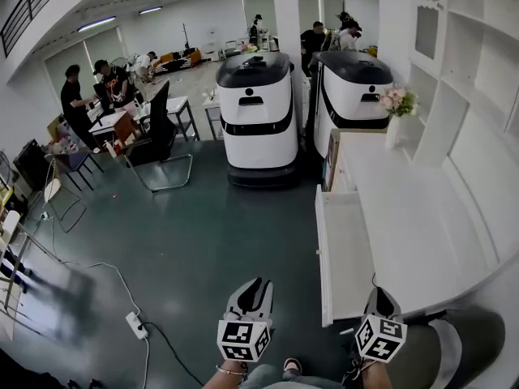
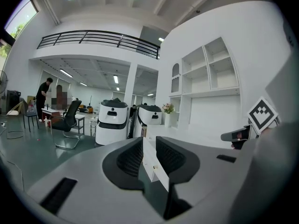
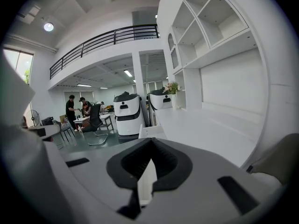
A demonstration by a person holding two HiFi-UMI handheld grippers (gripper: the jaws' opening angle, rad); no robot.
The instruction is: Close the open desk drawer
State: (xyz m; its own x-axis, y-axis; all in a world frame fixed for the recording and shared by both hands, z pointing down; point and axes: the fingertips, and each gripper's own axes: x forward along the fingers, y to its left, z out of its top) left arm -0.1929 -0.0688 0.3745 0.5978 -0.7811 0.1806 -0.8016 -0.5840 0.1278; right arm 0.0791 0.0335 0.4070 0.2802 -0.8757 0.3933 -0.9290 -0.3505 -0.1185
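A white desk [image 1: 413, 209] runs along the right wall. Its drawer [image 1: 345, 250] stands pulled out toward the aisle, with the front panel at its left edge. My left gripper [image 1: 255, 285] hovers over the dark floor, left of the drawer's near corner, apart from it. In the left gripper view the jaws of the left gripper [image 2: 148, 144] stand slightly apart, and the drawer front [image 2: 153, 168] with a small knob shows through the gap. My right gripper [image 1: 381, 293] sits at the drawer's near end. In the right gripper view the right gripper [image 3: 150, 144] has its tips meeting, with the drawer [image 3: 150, 131] ahead.
Two white service robots [image 1: 258, 116] [image 1: 349, 96] are parked beyond the desk's far end. A black office chair [image 1: 158, 128] stands at the left, and a power strip [image 1: 135, 325] with its cable lies on the floor near me. People work at tables at back left. A flower vase [image 1: 397, 104] sits on the desk.
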